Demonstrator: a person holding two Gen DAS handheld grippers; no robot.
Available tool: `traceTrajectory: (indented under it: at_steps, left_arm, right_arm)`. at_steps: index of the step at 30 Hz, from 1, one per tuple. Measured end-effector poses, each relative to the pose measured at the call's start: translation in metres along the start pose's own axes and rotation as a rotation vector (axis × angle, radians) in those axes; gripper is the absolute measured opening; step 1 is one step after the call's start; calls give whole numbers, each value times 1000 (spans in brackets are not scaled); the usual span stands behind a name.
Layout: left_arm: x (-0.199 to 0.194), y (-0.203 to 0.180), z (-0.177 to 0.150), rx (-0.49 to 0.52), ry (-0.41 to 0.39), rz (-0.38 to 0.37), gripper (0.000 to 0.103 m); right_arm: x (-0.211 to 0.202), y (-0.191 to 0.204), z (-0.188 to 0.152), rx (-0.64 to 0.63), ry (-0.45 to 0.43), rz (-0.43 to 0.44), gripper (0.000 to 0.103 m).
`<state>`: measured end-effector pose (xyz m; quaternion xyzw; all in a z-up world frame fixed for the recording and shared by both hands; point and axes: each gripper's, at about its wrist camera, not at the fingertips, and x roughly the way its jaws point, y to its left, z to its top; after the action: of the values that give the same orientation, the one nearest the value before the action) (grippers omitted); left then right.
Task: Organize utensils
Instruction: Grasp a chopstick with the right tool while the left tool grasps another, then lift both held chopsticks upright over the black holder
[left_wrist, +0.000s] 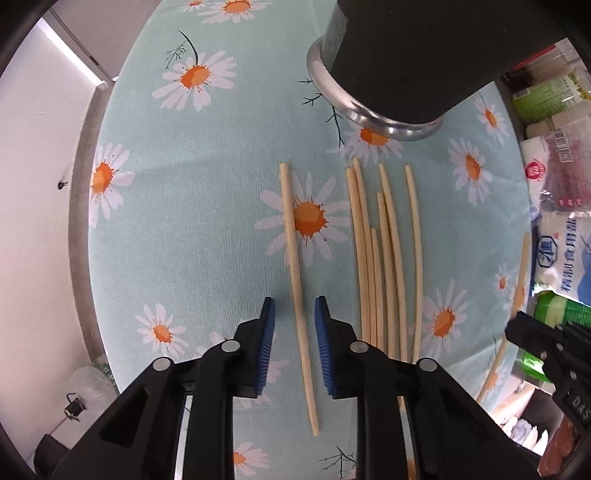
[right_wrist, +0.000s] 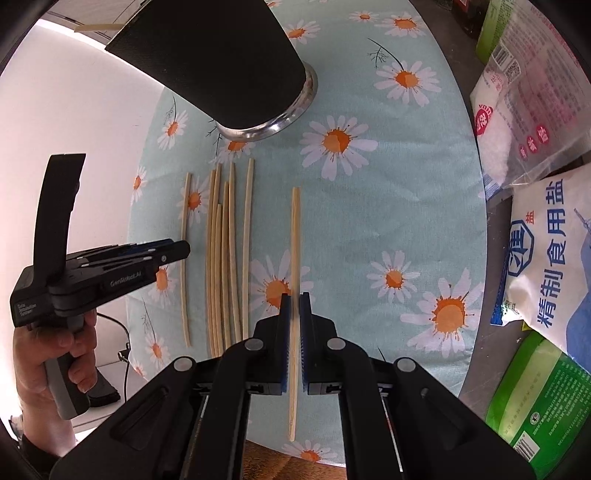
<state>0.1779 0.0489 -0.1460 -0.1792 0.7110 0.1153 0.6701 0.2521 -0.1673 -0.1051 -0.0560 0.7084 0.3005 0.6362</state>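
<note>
On the daisy-print tablecloth (left_wrist: 207, 206) a single pale wooden chopstick (left_wrist: 293, 258) lies apart from a loose bundle of several chopsticks (left_wrist: 384, 258). My left gripper (left_wrist: 295, 317) points down over the single one; its blue pads stand either side of it with a gap on each side. From the right wrist view, that left gripper (right_wrist: 173, 251) is at the left, with the single chopstick (right_wrist: 184, 258) and the bundle (right_wrist: 225, 258) beside it. My right gripper (right_wrist: 294, 306) is shut on another chopstick (right_wrist: 294, 240). A black holder with a metal rim (left_wrist: 369, 110) stands beyond the chopsticks.
Bags line the table's right side: a white salt bag (right_wrist: 546, 258), a clear bag of white crystals (right_wrist: 517, 110) and a green packet (right_wrist: 546, 406). A hand (right_wrist: 48, 350) holds the left gripper past the table's left edge. The holder (right_wrist: 266, 125) looms close above the chopsticks' far ends.
</note>
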Motion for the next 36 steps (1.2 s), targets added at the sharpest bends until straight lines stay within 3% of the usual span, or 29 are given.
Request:
traceTrajectory:
  at_steps: [3,11,17,22,29,36]
  left_arm:
    - [2,-4,2,-5,-5,28,5]
    - [4,-29,6,-21,-9,29,4]
    - [-13,-7,-12,-47,-46,3,4]
    - [-34,3,-23,-34,-86,-44,4]
    - [-66,6,-38,50,-164,-125,4]
    - [-113,17,-38,140,-272,-260,4]
  right_arm:
    - [-2,-6,-2,-5,-7,20,6]
    - [3,-21,-7,7,12,79,6]
    - [6,-12,-6,-6,13,94,6]
    - [10,5,-2,-17,5,103,6]
    - [5,29,5,-3,-62,179,6]
    - [-36,55,-1,-13,-211,173,6]
